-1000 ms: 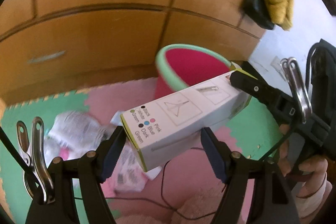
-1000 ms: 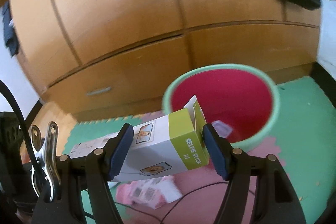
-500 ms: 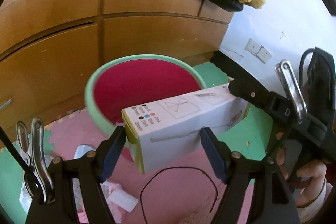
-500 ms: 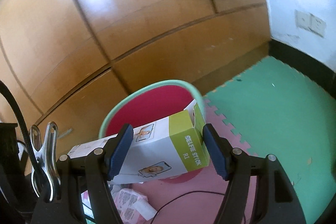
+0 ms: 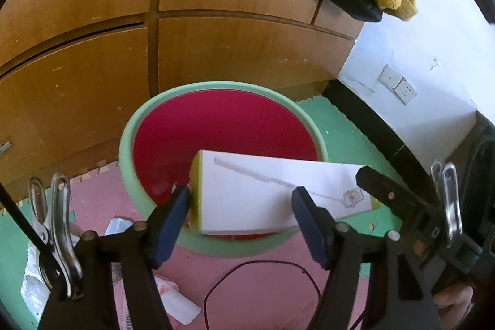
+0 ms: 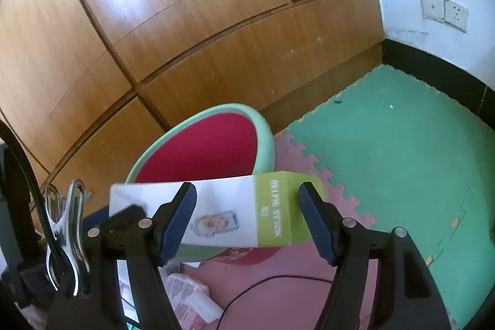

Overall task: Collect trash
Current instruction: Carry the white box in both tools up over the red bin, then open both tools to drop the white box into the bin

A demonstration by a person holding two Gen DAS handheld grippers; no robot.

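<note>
Wooden drawers back a red, green-rimmed bin [image 5: 222, 126]. Over its rim hangs a long cardboard box [image 5: 278, 194], clamped by the left tool [image 5: 241, 206], whose jaws have just been closing, and the right tool [image 6: 247, 212]; only the right view shows its green lettered end.

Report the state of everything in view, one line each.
selfie stick box: held above the bin's near rim.
bin: upright, uncovered.
left gripper: jaws just closing, box between them, grip unclear.
right gripper: clamped near the box's green end.
black cord: lying loose on the foam mat.
</note>
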